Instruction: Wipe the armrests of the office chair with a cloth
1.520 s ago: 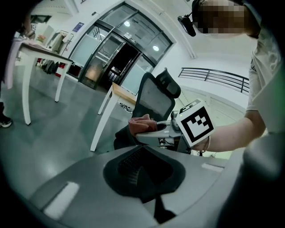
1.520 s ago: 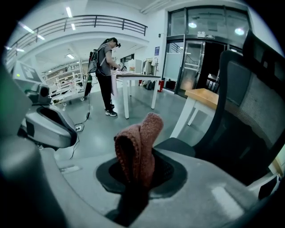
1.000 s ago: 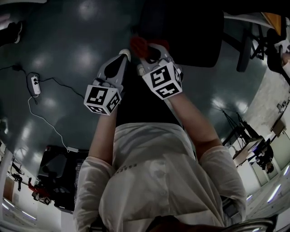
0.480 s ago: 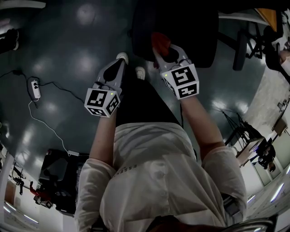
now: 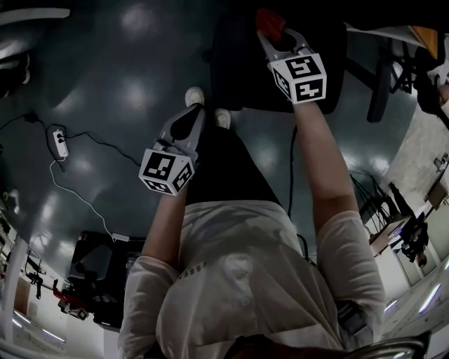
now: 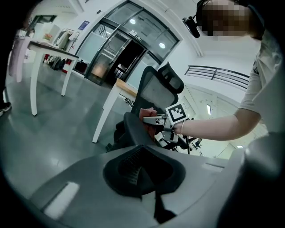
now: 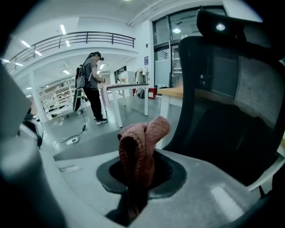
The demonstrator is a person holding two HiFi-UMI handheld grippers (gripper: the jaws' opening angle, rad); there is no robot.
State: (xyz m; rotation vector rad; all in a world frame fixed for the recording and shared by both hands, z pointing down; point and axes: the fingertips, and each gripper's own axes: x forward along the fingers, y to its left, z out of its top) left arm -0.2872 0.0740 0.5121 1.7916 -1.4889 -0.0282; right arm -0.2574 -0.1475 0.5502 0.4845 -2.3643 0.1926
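The black office chair (image 5: 242, 66) stands on the floor ahead of me; its mesh back and headrest (image 6: 156, 87) show in the left gripper view. My right gripper (image 5: 272, 34) reaches out over the chair, shut on a red knitted cloth (image 5: 268, 19). That cloth (image 7: 141, 144) sticks up from between the jaws, with the chair back (image 7: 222, 111) close on the right. In the left gripper view the cloth (image 6: 148, 114) is at a dark curved edge of the chair (image 6: 130, 129); I cannot tell if they touch. My left gripper (image 5: 188, 125) hangs back nearer my body, shut and holding nothing.
A power strip (image 5: 61, 144) with a white cable lies on the floor at left. Dark equipment (image 5: 91, 266) sits lower left. White tables (image 6: 33, 73) stand behind the chair, and a person (image 7: 91, 84) stands beside a table in the distance.
My right gripper has moved forward and to the right with the cloth, from beside the left gripper out over the chair. The left gripper has barely shifted.
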